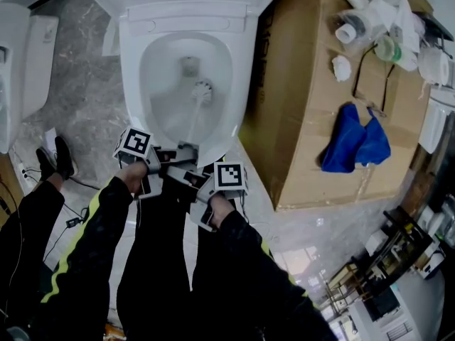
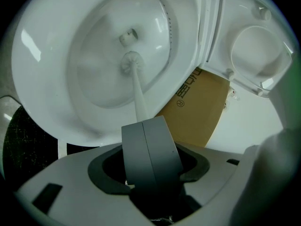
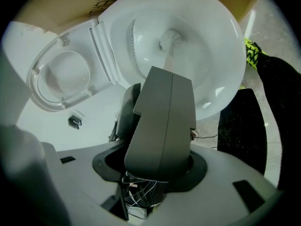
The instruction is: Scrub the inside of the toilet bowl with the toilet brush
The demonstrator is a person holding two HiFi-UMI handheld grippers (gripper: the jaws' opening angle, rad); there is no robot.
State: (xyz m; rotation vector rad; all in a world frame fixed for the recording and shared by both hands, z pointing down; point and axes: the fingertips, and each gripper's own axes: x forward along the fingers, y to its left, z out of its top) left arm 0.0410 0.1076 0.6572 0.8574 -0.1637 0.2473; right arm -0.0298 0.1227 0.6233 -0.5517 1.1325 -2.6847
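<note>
The white toilet bowl [image 1: 135,55] stands open below me, its lid up. A white toilet brush [image 1: 202,89] has its head down in the bowl near the drain, and its thin handle runs back toward the front rim. My left gripper [image 1: 181,151] is shut on the handle's near end. In the left gripper view the handle rises straight out of the gripper [image 2: 143,126] to the brush head [image 2: 130,62]. My right gripper [image 1: 190,178] is just behind and beside the left one, shut. In its own view the right gripper [image 3: 171,76] hides most of the handle below the brush head [image 3: 169,39].
A large cardboard box [image 1: 320,105] stands hard against the toilet's right side, with a blue cloth [image 1: 352,141] and bottles [image 1: 384,27] on it. Another white fixture [image 1: 18,62] is at the left. The person's legs and a shoe [image 1: 57,158] are in front of the toilet.
</note>
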